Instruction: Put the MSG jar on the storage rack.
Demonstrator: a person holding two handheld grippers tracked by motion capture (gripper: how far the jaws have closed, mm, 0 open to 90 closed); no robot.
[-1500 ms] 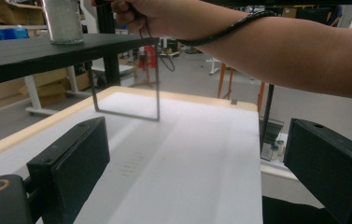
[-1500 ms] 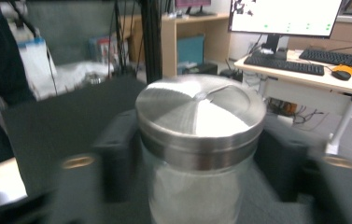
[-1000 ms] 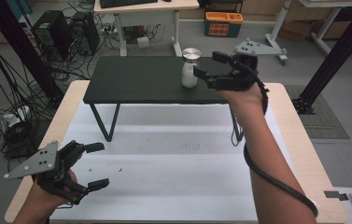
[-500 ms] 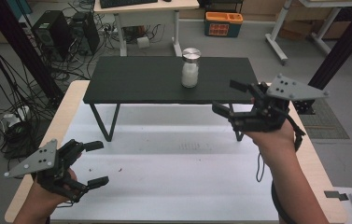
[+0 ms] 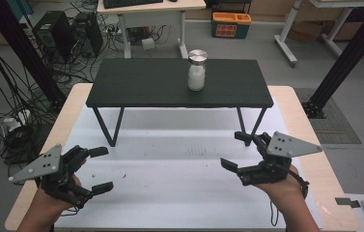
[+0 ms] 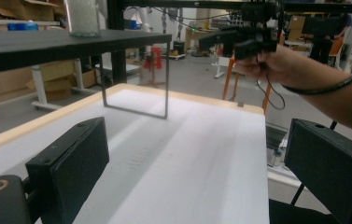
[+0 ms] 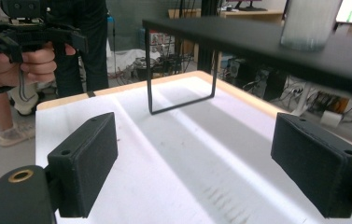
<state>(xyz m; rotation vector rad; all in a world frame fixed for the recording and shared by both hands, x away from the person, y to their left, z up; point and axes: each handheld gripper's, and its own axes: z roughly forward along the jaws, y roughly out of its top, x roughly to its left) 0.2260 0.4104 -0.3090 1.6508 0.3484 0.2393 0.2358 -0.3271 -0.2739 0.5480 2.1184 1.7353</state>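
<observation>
The right gripper (image 5: 240, 151) is pulling back from the jar (image 5: 197, 70) toward the near edge of the bench (image 5: 179, 193), jaws standing wide with nothing between them. The jar, white-filled with a metal lid, is staying upright on the black shelf (image 5: 141, 87), so it looks set down and released. The left gripper (image 5: 99, 168) is resting open and empty, low at the near left.

Both grippers (image 5: 95, 169) (image 5: 237, 150) are black, each topped by a grey three-cornered plate with dark dots — square padded jaws, a brass-ringed hole, a black cable trailing from the right (image 5: 272, 212).
</observation>
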